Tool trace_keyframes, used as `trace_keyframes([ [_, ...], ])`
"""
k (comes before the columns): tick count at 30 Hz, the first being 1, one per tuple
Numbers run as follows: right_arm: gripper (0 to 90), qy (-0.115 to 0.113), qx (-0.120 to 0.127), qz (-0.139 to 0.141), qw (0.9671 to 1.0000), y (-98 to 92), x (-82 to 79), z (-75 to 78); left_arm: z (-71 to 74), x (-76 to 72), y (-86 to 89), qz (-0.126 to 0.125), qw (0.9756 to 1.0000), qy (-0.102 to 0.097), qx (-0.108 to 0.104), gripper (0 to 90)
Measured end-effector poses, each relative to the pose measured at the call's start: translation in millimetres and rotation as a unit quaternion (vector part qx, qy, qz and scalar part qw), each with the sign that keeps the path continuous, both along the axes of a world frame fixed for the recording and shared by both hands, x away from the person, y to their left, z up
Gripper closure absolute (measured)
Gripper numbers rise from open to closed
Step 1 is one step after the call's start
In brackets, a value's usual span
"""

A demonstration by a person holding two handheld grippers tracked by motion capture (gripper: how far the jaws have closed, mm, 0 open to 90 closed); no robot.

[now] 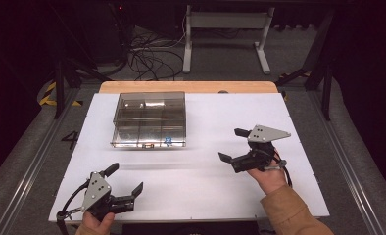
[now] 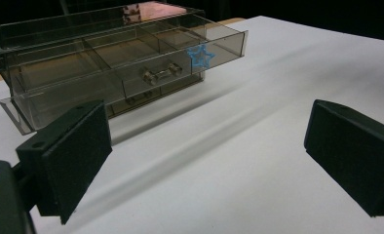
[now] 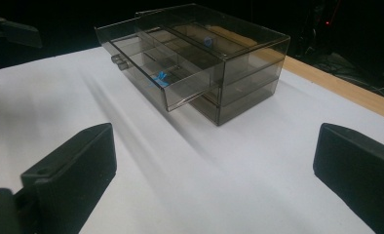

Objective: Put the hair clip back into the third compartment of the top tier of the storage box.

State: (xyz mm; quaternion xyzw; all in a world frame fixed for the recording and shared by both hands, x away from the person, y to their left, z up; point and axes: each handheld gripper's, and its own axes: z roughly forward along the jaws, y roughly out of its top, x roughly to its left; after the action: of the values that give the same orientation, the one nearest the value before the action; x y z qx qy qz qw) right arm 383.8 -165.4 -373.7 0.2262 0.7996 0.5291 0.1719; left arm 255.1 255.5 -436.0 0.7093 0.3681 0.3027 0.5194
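both claws hang released over a white table (image 1: 196, 191), their black jaws spread wide and holding nothing. left claw (image 1: 125, 183) sits near the table's near edge in the high view, gripped by a hand (image 1: 97, 224); right claw (image 1: 232, 147) is held further up the table by a hand (image 1: 267, 177) in a tan sleeve (image 1: 291, 213). ahead of both claws, well apart from either, stands a smoky clear drawer box (image 1: 149, 119), its top drawer (image 2: 131, 58) pulled out toward the claws. a blue star (image 2: 200, 57) marks that drawer's front, beside a small handle (image 2: 159, 74). bare white table lies between each claw and the box, with nothing standing in the way. beyond the box, a wooden strip (image 1: 188, 86) runs along the table's far edge, and further off are tangled cables (image 1: 149, 56) on the floor and a white metal frame (image 1: 228, 29).
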Motion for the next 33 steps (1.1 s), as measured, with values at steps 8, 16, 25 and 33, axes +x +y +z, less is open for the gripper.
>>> trace_keyframes([
  [8, 0.7, 0.001, 0.003, -0.001, 1.0000, -14.4, -6.7, -11.6, -0.1, 0.1, 0.2, 0.001, 1.0000, 0.001, 0.000, 4.0],
  [16, 0.3, 0.006, -0.003, -0.008, 0.9999, -26.9, -13.1, -27.3, 0.1, 0.3, 0.7, -0.001, 1.0000, 0.001, 0.002, 4.0],
  [25, 0.1, 0.020, -0.008, -0.015, 0.9996, -39.0, -19.9, -48.9, -0.2, 0.7, 0.6, 0.000, 1.0000, 0.000, 0.002, 4.0],
  [33, 0.1, 0.025, 0.001, -0.021, 0.9995, -48.5, -25.7, -62.5, -0.4, 1.3, 0.5, 0.000, 1.0000, 0.000, 0.002, 4.0],
])
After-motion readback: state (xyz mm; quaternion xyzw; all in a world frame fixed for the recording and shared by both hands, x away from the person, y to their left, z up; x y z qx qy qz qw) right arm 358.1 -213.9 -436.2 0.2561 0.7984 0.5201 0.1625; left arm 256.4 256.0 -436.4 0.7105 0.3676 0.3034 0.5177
